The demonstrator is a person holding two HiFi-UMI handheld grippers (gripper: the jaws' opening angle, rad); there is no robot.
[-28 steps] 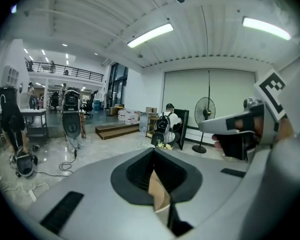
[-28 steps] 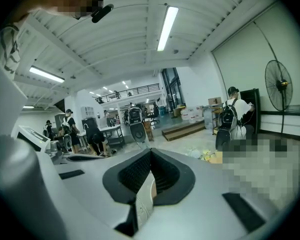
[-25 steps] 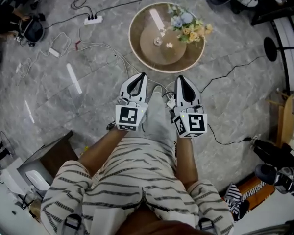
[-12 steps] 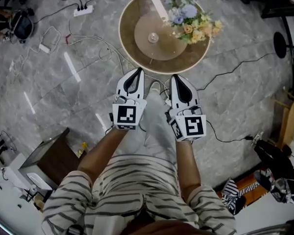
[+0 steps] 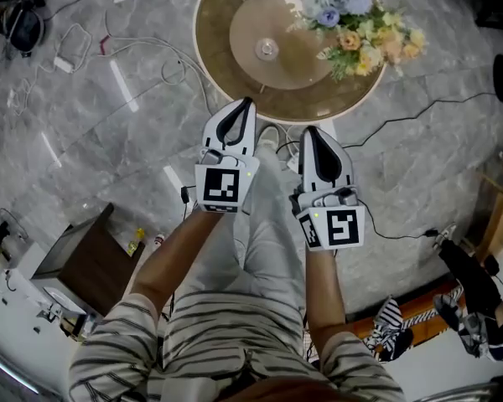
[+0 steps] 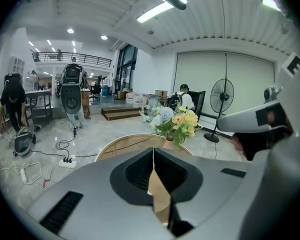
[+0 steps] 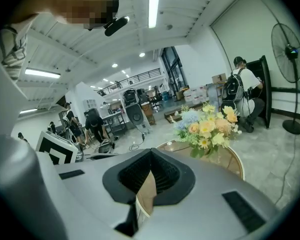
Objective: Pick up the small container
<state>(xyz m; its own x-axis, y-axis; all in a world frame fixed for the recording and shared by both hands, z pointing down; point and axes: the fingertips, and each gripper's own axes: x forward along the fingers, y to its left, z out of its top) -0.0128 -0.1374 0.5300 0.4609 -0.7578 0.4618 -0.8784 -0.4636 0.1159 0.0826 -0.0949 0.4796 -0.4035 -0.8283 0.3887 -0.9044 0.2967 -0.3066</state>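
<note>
Two grippers, left gripper [image 5: 248,104] and right gripper [image 5: 309,131], are hovering side by side near the one round table [image 5: 208,65], both with jaws pressed together, gripping nothing. One small container [image 5: 267,49] is sitting at the table's centre, well apart from both grippers, with one flower bouquet [image 5: 360,25] standing near it. Cables [image 5: 155,50] are trailing across the floor.

We see the desk [image 5: 220,64] open on its left and near side. Flowers [image 5: 362,33] crowd its right.

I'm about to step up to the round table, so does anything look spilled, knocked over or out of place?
Nothing spilled: the small container and flower arrangement sit on the round table. Only loose cables sprawl over the floor left of it, a possible trip risk.
</note>
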